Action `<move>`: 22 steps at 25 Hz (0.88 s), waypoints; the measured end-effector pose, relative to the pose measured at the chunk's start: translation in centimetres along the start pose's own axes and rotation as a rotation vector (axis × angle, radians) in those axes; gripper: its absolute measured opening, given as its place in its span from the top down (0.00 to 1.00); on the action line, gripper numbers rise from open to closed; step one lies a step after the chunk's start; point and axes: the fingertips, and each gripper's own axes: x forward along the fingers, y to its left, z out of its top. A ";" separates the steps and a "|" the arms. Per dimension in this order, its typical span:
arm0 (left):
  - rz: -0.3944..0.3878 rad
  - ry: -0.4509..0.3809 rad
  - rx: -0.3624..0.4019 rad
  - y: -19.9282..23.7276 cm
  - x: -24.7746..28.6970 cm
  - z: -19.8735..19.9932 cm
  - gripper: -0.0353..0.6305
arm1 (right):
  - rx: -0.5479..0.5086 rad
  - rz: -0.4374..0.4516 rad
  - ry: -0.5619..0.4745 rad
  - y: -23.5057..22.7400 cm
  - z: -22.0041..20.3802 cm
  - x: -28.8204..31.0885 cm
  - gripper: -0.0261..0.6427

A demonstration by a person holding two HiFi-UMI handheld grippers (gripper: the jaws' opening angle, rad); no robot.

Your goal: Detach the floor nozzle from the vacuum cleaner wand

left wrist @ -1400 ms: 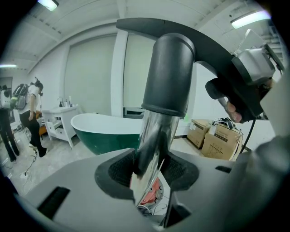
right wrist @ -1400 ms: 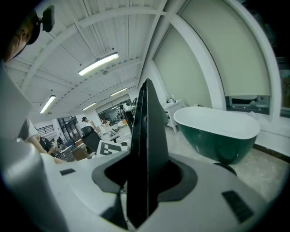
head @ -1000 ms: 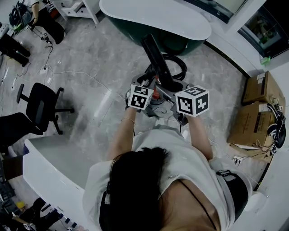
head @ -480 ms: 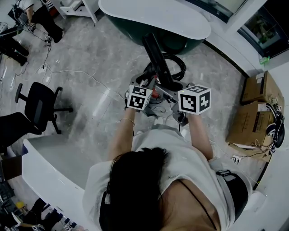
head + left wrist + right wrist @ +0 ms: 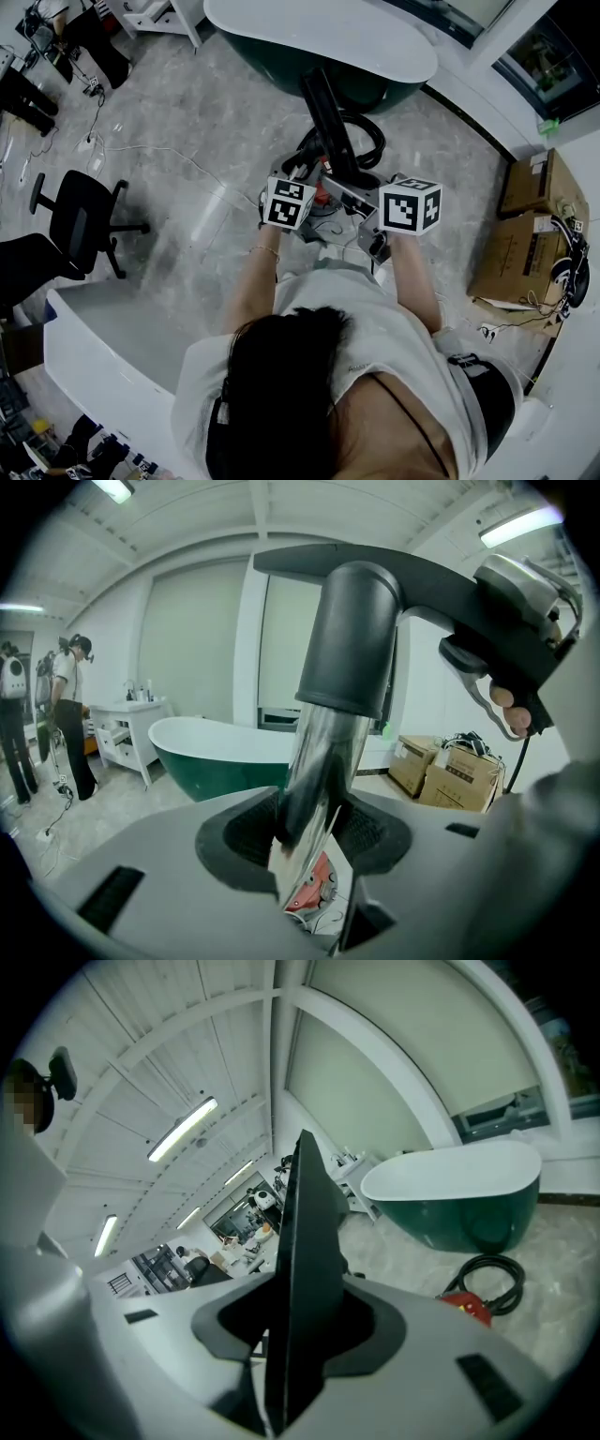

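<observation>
The dark floor nozzle [image 5: 323, 103] sticks up from the chrome wand [image 5: 314, 771], joined to it by a dark collar [image 5: 352, 639]. My left gripper [image 5: 314, 183] is shut on the wand just below that collar; its jaws [image 5: 309, 855] hug the tube. My right gripper [image 5: 370, 192] holds the nozzle, which shows edge-on as a dark blade [image 5: 305, 1241] in the notch of its jaws [image 5: 300, 1335]; those jaws are closing on it. The vacuum's red body [image 5: 323, 194] and black hose [image 5: 361, 131] lie on the floor below.
A green and white bathtub [image 5: 319, 37] stands beyond the vacuum. An office chair [image 5: 80, 225] is at the left, cardboard boxes [image 5: 534, 225] at the right, a white counter [image 5: 103, 347] near my left side. Thin cables [image 5: 141, 150] trail over the grey floor.
My right gripper has rolled, so its marker cube shows a different face, and it has edged slightly right. The left gripper and the wand have stayed put.
</observation>
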 end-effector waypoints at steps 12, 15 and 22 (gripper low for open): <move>0.008 -0.006 -0.004 0.4 -0.5 -0.1 0.70 | 0.034 0.019 0.018 1.1 0.3 0.4 0.72; 0.006 -0.019 -0.011 0.5 -0.5 -0.2 0.70 | 0.130 0.089 -0.012 1.3 0.5 0.3 0.73; -0.004 -0.025 -0.023 0.5 -0.6 -0.1 0.70 | 0.280 0.258 -0.067 0.9 1.1 0.0 0.76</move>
